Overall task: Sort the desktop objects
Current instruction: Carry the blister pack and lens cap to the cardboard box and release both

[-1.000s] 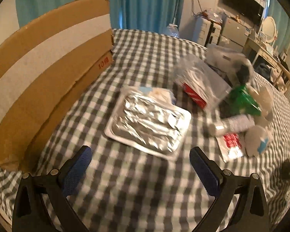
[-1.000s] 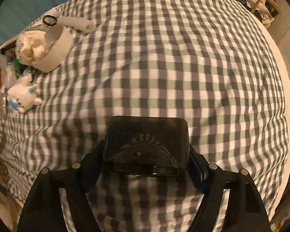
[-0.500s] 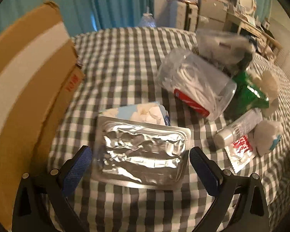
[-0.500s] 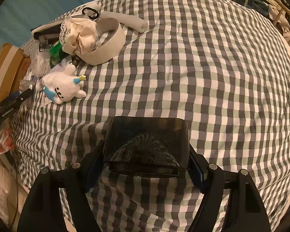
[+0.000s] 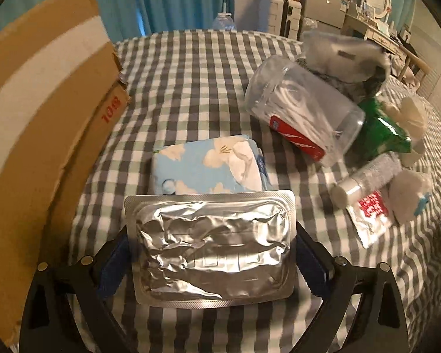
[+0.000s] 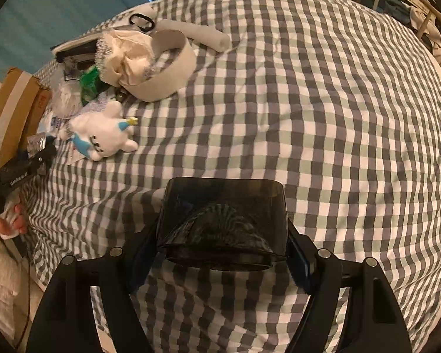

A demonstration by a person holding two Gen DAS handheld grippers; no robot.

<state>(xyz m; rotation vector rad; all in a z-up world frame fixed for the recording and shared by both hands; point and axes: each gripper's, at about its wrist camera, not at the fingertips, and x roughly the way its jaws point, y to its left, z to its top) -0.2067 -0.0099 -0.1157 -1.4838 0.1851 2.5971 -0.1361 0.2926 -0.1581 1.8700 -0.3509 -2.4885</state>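
Observation:
In the left wrist view my left gripper has its blue-padded fingers on both sides of a silver foil blister pack; they look closed on its edges. Behind the pack lies a blue tissue packet. In the right wrist view my right gripper is shut on a dark translucent box, held above the checked tablecloth.
A tall cardboard box stands at the left. At the right lie a clear jar of cotton swabs, a green bag, a small bottle, a red sachet and a white plush toy. A beige headband lies further back.
My left gripper moved forward over the foil pack and closed in around it. The right gripper swung its view left, still holding the dark box.

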